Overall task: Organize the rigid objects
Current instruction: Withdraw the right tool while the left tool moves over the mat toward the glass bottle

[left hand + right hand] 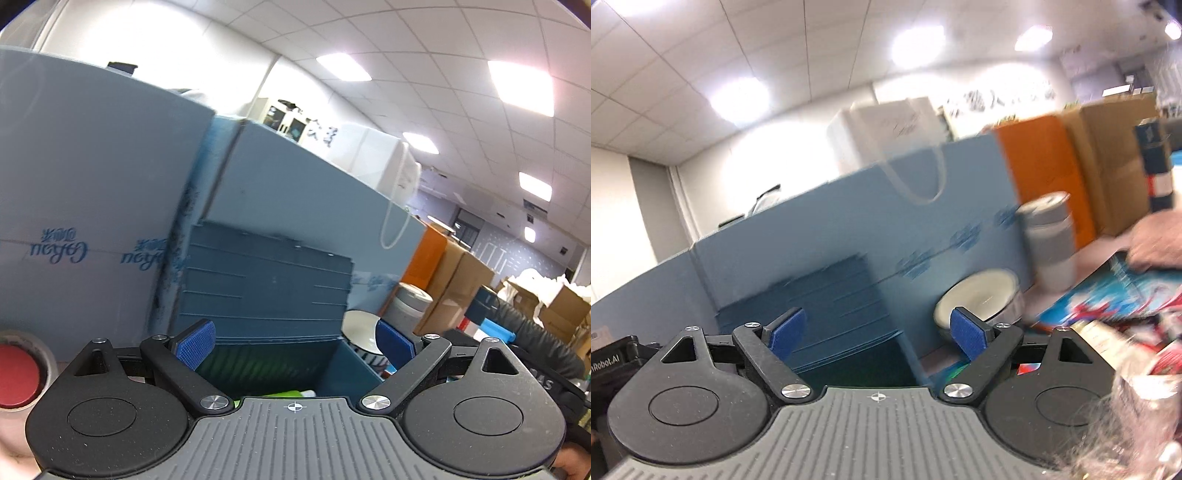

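A dark blue plastic bin [266, 295] with a ribbed back wall stands straight ahead, and my left gripper [295, 345] hovers open over its mouth with nothing between the blue pads. Something green [291, 393] lies low in the bin. In the right wrist view the same bin [846, 314] is ahead and my right gripper [877, 332] is open and empty, its picture blurred. A white bowl [979, 295] sits right of the bin, also visible from the left wrist [360, 330]. A grey lidded cup [1051, 240] stands behind the bowl.
Light blue foam boards [110, 184] wall off the back. Orange and brown cartons [1082, 166] stand at the right. A person's hand [1156, 240] rests on colourful packets [1108, 295]. A red-capped tape roll [18, 373] sits at the left.
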Motion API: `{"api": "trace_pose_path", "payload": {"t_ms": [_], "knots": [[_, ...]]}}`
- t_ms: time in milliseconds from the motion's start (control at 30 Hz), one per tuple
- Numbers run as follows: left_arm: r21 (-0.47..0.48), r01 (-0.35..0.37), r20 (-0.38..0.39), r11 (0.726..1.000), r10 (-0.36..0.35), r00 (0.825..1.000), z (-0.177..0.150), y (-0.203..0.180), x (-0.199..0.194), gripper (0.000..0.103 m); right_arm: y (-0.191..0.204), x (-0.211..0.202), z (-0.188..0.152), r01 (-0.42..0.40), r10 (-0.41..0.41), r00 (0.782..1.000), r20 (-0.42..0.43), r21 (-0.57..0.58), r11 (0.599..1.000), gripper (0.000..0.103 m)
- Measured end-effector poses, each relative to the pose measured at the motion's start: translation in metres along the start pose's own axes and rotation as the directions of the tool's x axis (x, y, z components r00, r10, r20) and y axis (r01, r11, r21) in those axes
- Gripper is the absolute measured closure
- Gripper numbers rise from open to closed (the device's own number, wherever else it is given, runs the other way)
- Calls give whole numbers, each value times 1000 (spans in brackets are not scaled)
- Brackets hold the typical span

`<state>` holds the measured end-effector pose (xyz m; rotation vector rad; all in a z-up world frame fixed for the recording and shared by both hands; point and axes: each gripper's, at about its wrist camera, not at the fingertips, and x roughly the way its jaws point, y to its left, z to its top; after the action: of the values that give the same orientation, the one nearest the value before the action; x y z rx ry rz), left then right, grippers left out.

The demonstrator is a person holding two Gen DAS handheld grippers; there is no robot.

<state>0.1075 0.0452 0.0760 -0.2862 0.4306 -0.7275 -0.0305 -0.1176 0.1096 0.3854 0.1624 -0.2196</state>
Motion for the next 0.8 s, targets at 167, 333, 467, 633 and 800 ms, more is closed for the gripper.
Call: {"api": "trace_pose_path", "payload": {"t_ms": [167,333,467,633,800], "knots": [[46,18,10,999,-18,1000,-5,-20,2,8,-42,-33,4,27,-26,995,93,-19,999,15],[105,63,5,992,-64,998,-18,-49,10,7,-94,-51,-1,105,-103,982,161,-6,994,14],[81,189,-83,979,-183,980,-25,-71,26,7,-133,-47,-6,185,-194,971,140,73,980,14],[83,198,-150,977,-184,971,-35,-100,51,7,-162,-54,-10,178,-198,967,160,131,975,14],[112,235,-208,966,-208,956,-48,-135,73,7,-189,-58,-11,211,-236,951,202,140,967,12]]}}
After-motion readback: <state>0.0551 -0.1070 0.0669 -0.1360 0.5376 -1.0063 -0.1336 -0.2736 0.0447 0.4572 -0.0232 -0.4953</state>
